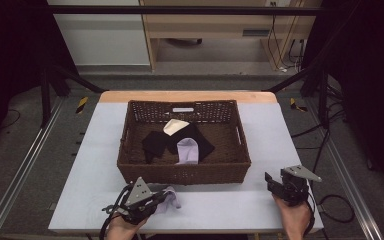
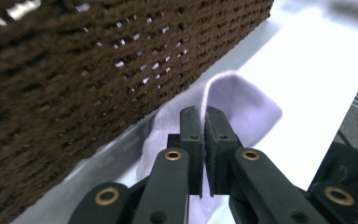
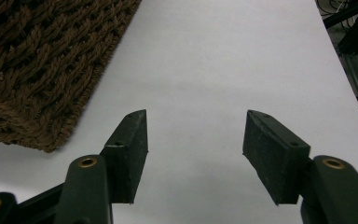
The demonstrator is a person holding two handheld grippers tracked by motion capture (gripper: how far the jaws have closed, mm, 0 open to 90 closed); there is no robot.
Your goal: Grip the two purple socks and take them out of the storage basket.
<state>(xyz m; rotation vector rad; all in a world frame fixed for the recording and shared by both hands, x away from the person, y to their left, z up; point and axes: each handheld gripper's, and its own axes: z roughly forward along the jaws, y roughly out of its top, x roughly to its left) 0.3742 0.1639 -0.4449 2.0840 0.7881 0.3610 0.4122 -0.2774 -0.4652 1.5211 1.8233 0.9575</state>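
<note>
My read: unloading or loading laundry, about midway, since I had one pale lilac cloth [image 2: 242, 107] pinched between the left gripper [image 2: 204, 135] jaws on the table [image 1: 220, 202] just in front of the basket [image 1: 185, 172], with a black garment [image 1: 160, 142], a cream piece [image 1: 175, 126] and another lilac piece [image 1: 188, 151] lying inside it. Right gripper [image 3: 193, 154] sat idle near the basket's right corner, jaws wide apart over bare table. Basket was stiff dark-brown wicker with open weave; cloth thin, soft, limp; tabletop smooth matte white.

1. One basket [image 1: 184, 172] on one table [image 1: 260, 200].
2. Two lilac cloths: one in the basket [image 1: 188, 151], one outside it [image 2: 242, 105].
3. One black cloth [image 1: 160, 142].
4. One cream cloth [image 1: 174, 126].
5. Two grippers: left [image 1: 156, 199], right [image 1: 272, 183].
</note>
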